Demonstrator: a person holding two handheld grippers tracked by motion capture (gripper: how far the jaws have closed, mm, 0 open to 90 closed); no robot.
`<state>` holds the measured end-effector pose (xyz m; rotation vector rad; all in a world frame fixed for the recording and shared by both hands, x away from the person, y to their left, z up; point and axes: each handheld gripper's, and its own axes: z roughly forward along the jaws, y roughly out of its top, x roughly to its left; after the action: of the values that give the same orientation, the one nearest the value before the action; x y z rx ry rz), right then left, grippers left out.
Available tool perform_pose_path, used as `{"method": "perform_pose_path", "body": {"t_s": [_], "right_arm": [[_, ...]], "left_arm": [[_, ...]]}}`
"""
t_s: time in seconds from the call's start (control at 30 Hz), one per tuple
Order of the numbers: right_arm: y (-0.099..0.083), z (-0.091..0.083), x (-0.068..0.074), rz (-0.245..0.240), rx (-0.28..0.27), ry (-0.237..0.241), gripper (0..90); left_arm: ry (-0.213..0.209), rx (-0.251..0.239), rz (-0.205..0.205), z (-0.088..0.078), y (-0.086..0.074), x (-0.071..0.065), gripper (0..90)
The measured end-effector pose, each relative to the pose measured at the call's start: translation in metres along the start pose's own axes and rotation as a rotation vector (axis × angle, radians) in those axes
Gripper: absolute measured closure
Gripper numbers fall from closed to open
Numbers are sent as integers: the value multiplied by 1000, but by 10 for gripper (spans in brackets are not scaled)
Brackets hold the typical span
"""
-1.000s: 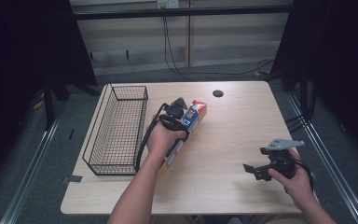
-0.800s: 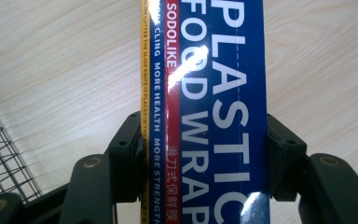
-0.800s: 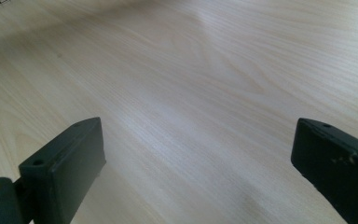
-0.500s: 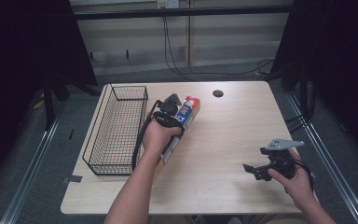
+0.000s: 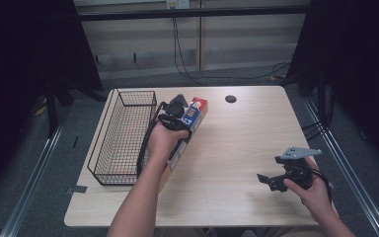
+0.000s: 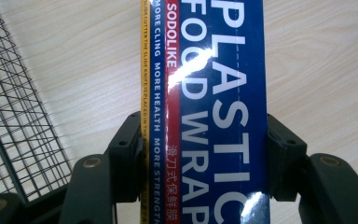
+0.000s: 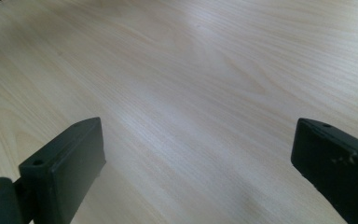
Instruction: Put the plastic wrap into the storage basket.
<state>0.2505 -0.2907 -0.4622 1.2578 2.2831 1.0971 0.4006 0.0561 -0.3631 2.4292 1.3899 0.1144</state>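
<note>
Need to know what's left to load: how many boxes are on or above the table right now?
1: a blue plastic wrap box, clamped in the left tongs just right of the wire basket. The basket looks empty, and the right tongs are open over bare table.

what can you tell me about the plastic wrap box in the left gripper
The plastic wrap box is a long, narrow, glossy carton, blue with big white letters, a red band and a yellow edge strip. The left gripper is shut on its long sides. It lies lengthwise beside the wire basket, over the table.
</note>
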Motion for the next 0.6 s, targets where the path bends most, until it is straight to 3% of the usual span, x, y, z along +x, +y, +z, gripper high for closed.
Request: {"method": "perform_pose_path", "body": {"t_s": [0.6], "right_arm": [[0,1,1,-5,-2,1,24]], "left_arm": [[12,-15,-37,-14,2,7,427]]}}
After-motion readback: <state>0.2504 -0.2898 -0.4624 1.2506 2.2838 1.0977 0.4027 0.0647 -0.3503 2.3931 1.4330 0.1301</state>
